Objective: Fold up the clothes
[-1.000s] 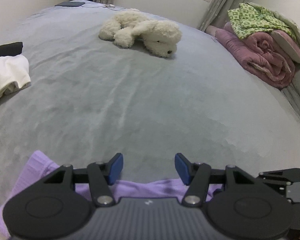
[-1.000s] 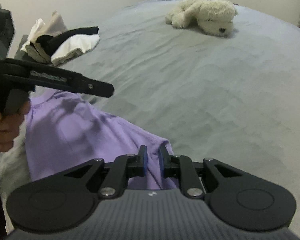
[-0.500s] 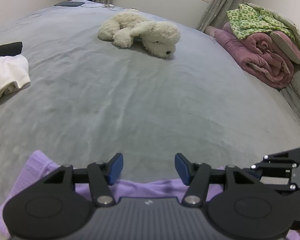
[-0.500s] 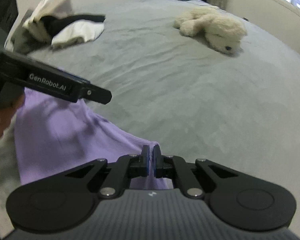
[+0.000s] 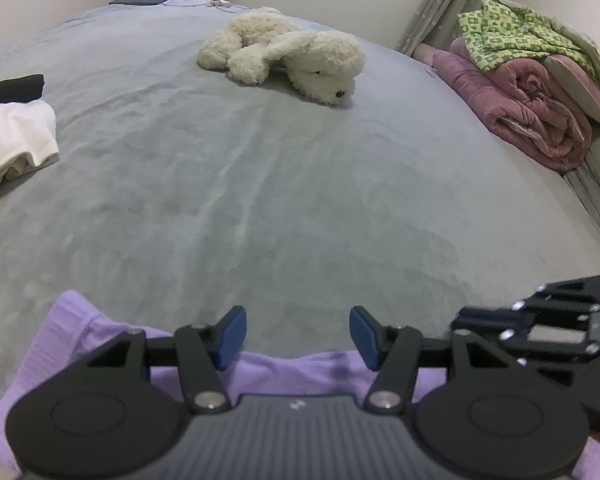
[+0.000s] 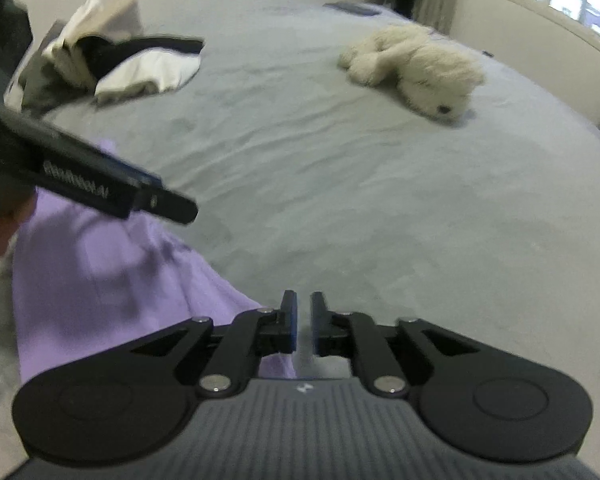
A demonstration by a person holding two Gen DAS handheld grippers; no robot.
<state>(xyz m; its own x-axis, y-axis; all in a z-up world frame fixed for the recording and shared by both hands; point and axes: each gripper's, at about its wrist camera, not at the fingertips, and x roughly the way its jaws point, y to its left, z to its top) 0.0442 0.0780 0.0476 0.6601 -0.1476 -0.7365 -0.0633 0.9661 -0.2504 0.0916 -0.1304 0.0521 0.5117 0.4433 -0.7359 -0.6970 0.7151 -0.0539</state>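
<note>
On the near side of the bed [image 5: 300,184], well short of the plush dog [image 5: 288,62], a purple garment [image 6: 100,292] lies mostly flat with its far edge running under both tools. The left gripper [image 5: 296,336] hovers over that edge with its jaws wide, nothing between them. The right gripper [image 6: 304,322] sits at the garment's corner on the dog's side, jaws down to a narrow slit. I honestly can't see any cloth in the gap, so I wouldn't assume it's got a grip.

My guess is this is either lining up on the edge for a fold or just having laid one down; the flat cloth fits both. Whichever it is, what counts for a clean fold is both tools working the same edge, level with each other, catching only the layer you mean to move, and keeping the hem taut so it doesn't bunch.

The white and dark clothes [image 6: 112,68] lie left of the dog, well apart from all this.
</note>
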